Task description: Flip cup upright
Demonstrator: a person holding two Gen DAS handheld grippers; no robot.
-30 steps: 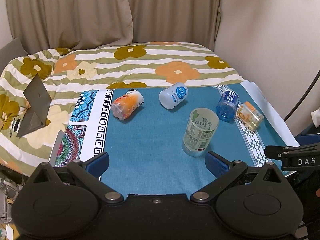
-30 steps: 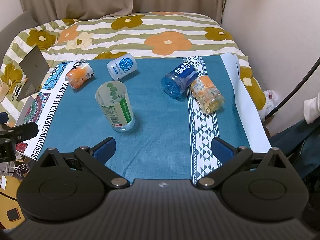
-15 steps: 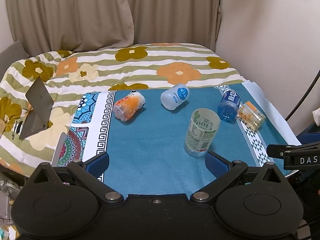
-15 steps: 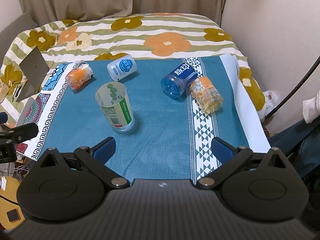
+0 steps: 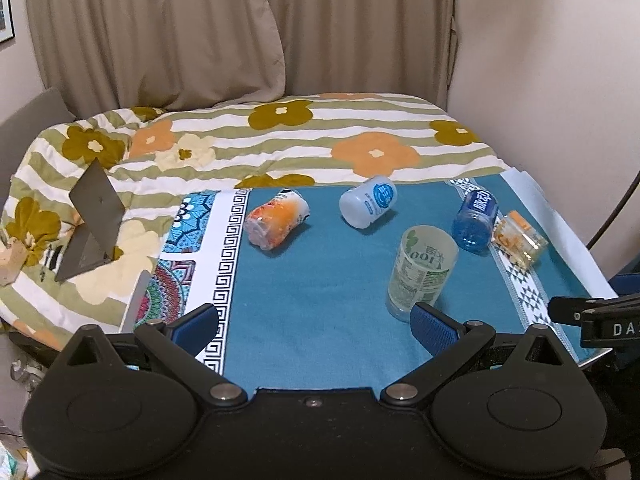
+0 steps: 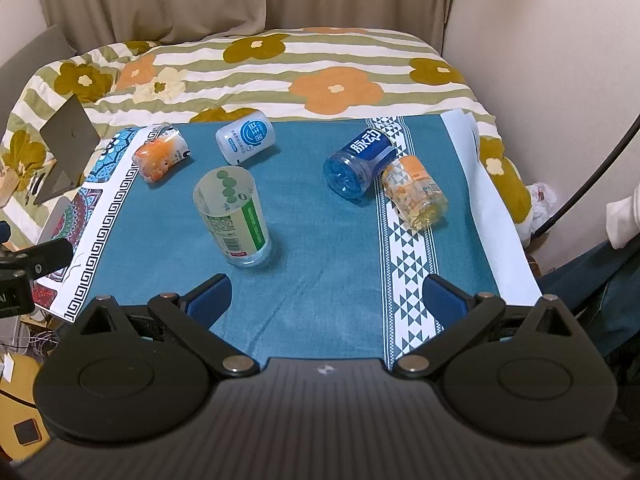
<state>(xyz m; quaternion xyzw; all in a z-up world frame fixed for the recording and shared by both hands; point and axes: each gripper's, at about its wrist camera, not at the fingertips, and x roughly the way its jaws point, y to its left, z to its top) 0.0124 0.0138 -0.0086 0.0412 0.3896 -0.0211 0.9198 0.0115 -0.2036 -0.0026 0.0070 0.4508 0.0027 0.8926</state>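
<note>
A clear cup with a green label (image 5: 420,276) (image 6: 234,220) stands upright on the blue cloth (image 5: 320,280) (image 6: 320,248). Several cups lie on their sides: an orange-printed one (image 5: 276,220) (image 6: 162,156), a white one with a blue logo (image 5: 368,206) (image 6: 246,140), a blue one (image 5: 476,220) (image 6: 360,164) and a clear orange-yellow one (image 5: 520,238) (image 6: 414,192). My left gripper (image 5: 314,322) is open and empty near the cloth's front edge, its right finger just before the upright cup. My right gripper (image 6: 326,298) is open and empty, back from all cups.
The cloth lies on a bed with a floral striped blanket (image 5: 280,140) (image 6: 280,68). A grey folded stand (image 5: 94,220) (image 6: 66,148) sits at the left. Curtains and a wall stand behind. The other gripper shows at the frame edges (image 5: 600,320) (image 6: 24,272).
The left wrist view has tilted up and drawn back a little, showing more curtain. The right gripper has hardly moved. No cup has moved.
</note>
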